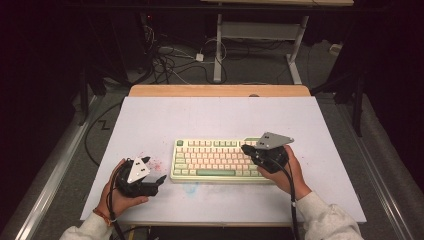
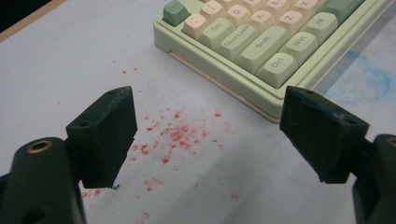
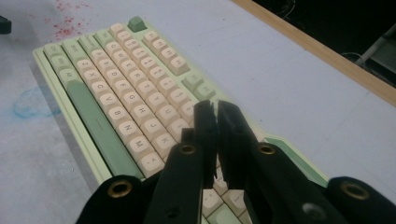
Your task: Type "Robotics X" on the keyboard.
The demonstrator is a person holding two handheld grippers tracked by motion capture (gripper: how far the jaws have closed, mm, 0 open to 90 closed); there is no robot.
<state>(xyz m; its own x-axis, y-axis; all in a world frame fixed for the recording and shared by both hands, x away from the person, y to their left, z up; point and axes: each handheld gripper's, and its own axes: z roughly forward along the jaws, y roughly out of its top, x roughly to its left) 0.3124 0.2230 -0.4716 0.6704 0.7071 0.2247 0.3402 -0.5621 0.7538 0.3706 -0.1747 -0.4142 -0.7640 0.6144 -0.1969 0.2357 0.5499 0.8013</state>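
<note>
My right gripper (image 3: 216, 109), jaws together and empty, over the pale-green cream-keyed keyboard (image 3: 116, 107); my left gripper (image 2: 208, 135) wide apart above red specks (image 2: 175, 135).

We are looking at a keyboard (image 1: 215, 160) of smooth plastic, its pale green case giving a soft sheen and its cream and green keycaps staying matt. The surface (image 1: 165, 120) is showing a matt white sheet, speckled red and smudged blue, with a bare wood edge (image 1: 220, 90) at the far side. Each tool (image 3: 215, 116) is showing matt black plastic with brass-looking rivets.
</note>
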